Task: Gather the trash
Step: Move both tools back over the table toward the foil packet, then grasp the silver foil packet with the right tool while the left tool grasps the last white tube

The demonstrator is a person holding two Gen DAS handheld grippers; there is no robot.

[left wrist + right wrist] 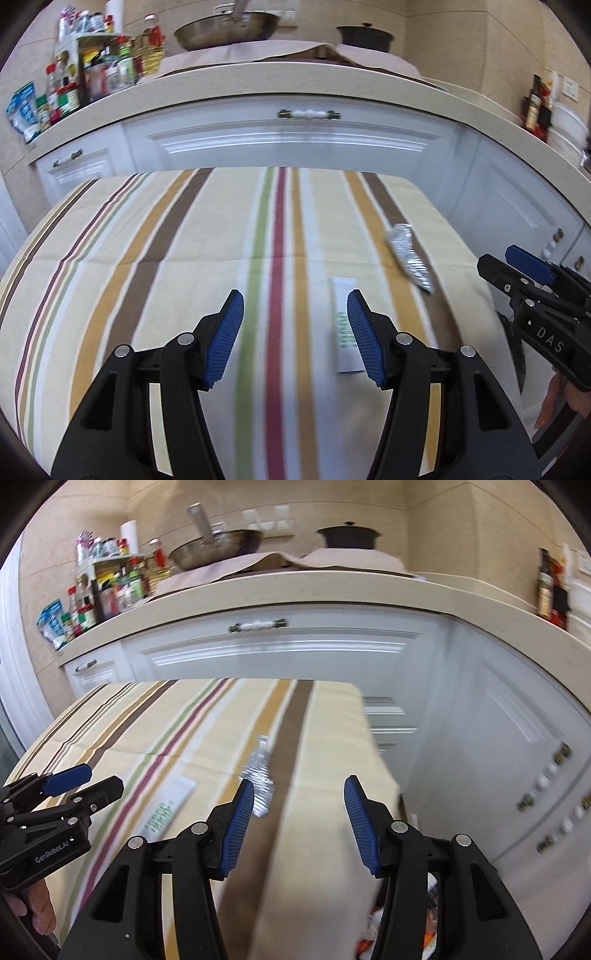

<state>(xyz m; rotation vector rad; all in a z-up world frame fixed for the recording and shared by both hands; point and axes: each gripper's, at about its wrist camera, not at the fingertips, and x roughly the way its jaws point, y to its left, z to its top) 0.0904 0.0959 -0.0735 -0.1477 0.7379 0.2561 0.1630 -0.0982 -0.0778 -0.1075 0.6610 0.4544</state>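
Note:
A crumpled silver foil wrapper (408,256) lies on the striped tablecloth (147,258) at the right. A white packet with green print (345,328) lies flat just left of it. My left gripper (295,339) is open and empty above the cloth, its right finger over the packet's edge. My right gripper (299,823) is open and empty near the table's right edge, with the foil wrapper (258,779) by its left finger and the white packet (166,808) further left. The right gripper also shows in the left wrist view (517,266).
White cabinets (295,140) and a beige counter (258,79) stand behind the table, with a pan (225,29), a black pot (364,37) and spice bottles (92,70). Colourful litter (399,934) shows below the table's right edge.

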